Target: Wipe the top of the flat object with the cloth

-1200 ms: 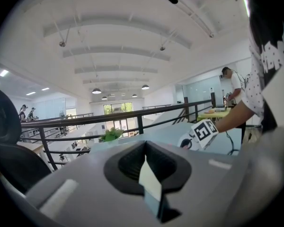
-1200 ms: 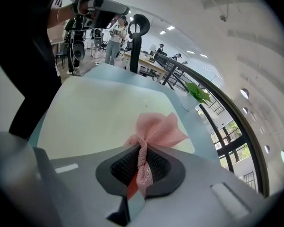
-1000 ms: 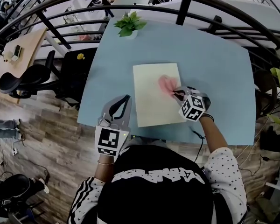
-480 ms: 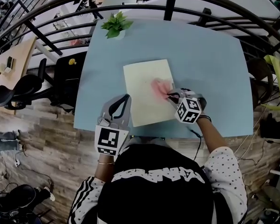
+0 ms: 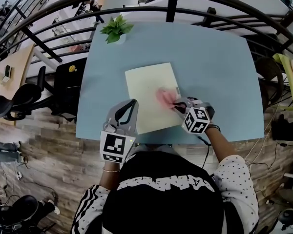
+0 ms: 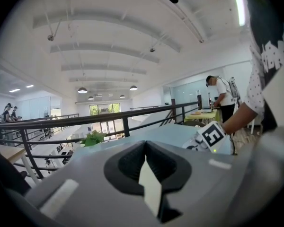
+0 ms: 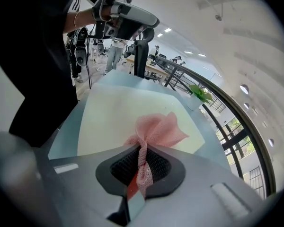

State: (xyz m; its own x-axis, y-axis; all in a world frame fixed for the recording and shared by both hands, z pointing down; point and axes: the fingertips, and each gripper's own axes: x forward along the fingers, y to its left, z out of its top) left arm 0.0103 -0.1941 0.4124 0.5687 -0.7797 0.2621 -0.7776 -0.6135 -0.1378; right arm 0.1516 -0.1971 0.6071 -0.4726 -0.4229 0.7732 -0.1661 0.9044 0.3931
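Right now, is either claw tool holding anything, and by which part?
The right gripper pinches the pink mesh cloth by its twisted, bunched end; the loose part lies on the pale yellow flat sheet. The left gripper is shut, empty.

cloth: pink open-weave fabric, coarse and matt
flat object: pale yellow sheet, smooth and matt; paper or thin board, cannot tell which
table: light blue top, smooth, even matt finish
right gripper: grey matt plastic shell, black ribbed lining at the jaws
left gripper: grey matt plastic shell, black textured lining
marker cube: white faces with black printed squares, flat finish
railing: dark painted metal bars, slight sheen
floor: wood-look planks, brown-grey, dull
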